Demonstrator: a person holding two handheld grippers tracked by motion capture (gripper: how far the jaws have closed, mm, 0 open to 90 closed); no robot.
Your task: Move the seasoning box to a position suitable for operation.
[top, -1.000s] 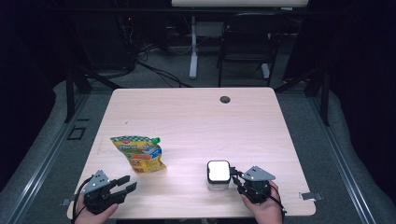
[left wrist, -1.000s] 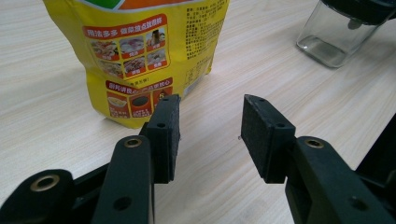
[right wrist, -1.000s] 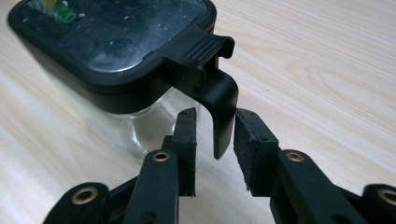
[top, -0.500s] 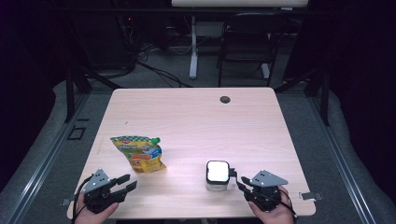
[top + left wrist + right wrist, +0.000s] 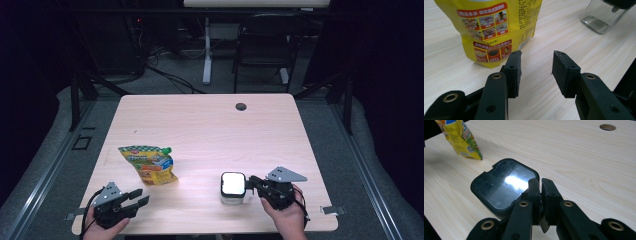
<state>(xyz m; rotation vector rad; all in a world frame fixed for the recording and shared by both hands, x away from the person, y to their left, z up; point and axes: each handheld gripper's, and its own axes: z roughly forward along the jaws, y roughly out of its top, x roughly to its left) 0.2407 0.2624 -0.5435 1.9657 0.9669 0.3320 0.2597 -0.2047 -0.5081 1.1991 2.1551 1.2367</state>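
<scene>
two objects occupy the table point(image 5: 210, 125): a yellow pouch point(image 5: 148, 165) ahead of the spread left gripper point(image 5: 536, 71), and a lidded jar point(image 5: 233, 188) whose lid edge the right gripper point(image 5: 540, 187), jaws just closing, pinches.

A light wooden table point(image 5: 210, 125) with a round cable hole point(image 5: 241, 106) near its far edge carries two things. A yellow pouch point(image 5: 149, 165) lies at lower left of the frame, a lidded clear jar point(image 5: 233, 189) stands at lower centre.
</scene>
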